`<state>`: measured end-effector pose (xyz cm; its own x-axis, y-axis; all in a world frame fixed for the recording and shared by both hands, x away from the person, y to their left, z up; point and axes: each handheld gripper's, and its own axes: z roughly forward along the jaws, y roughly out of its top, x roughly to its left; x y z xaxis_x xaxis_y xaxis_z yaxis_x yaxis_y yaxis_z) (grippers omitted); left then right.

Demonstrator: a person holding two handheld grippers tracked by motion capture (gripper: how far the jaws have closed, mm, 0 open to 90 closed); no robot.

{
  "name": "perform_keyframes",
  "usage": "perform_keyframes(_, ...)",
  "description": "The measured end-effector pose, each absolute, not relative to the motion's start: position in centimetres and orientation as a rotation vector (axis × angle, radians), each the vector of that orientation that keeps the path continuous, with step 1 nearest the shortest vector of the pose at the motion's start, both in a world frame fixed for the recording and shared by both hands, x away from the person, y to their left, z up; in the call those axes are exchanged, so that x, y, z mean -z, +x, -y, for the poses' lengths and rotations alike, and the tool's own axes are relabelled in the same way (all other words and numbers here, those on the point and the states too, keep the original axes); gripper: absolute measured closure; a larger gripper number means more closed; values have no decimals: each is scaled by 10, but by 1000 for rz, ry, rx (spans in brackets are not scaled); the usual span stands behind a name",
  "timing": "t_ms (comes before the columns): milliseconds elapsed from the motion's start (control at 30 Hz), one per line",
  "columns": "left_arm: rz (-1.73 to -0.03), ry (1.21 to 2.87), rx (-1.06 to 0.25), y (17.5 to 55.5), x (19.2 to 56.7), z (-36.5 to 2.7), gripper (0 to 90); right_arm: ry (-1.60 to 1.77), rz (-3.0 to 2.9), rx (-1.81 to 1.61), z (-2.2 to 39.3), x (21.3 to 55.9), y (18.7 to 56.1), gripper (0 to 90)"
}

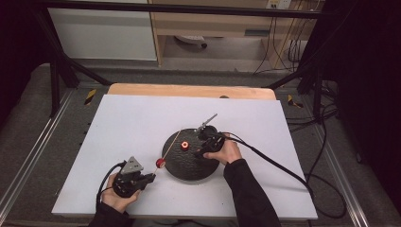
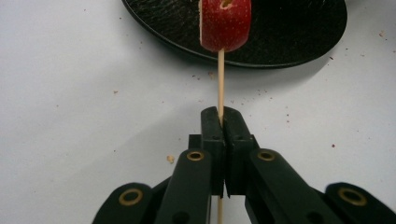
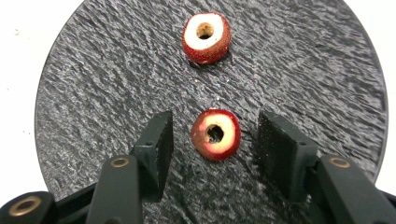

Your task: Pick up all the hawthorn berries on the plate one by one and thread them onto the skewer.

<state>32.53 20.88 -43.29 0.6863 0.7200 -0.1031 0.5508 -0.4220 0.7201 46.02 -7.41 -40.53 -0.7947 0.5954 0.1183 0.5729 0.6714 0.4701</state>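
Cored fruit piece (image 3: 215, 134) between right gripper (image 3: 215, 142) pads (untouched)

In the left gripper view the upper part of the red fruit piece (image 2: 225, 25) is cut off by the top edge, and so is the far side of the black plate (image 2: 299, 42). The wooden skewer (image 2: 220, 84) is hidden where it passes between the closed jaws. In the right gripper view the plate (image 3: 93, 93) is cut off at the top and the bottom. In the high view the right gripper (image 1: 204, 142) is partly hidden under the person's hand (image 1: 224, 152), so its jaws are too small to read there.
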Motion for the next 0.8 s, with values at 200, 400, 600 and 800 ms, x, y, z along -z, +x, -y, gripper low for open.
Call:
perform_keyframes(200, -969, 2139, -278, 326, 433, -209, 887, 1001, -2862, -742, 71, 407, 468, 525)
perform_keyframes(400, -971, 2139, -277, 326, 433, -209, 888, 1027, -2897, -713, 70, 410, 472, 567)
perform_keyframes(600, -970, 2140, -277, 326, 432, -209, 888, 1043, -2911, -700, 70, 412, 473, 615)
perform_keyframes(800, -970, 2136, -276, 325, 431, -210, 887, 1049, -2881, -769, 73, 403, 468, 619)
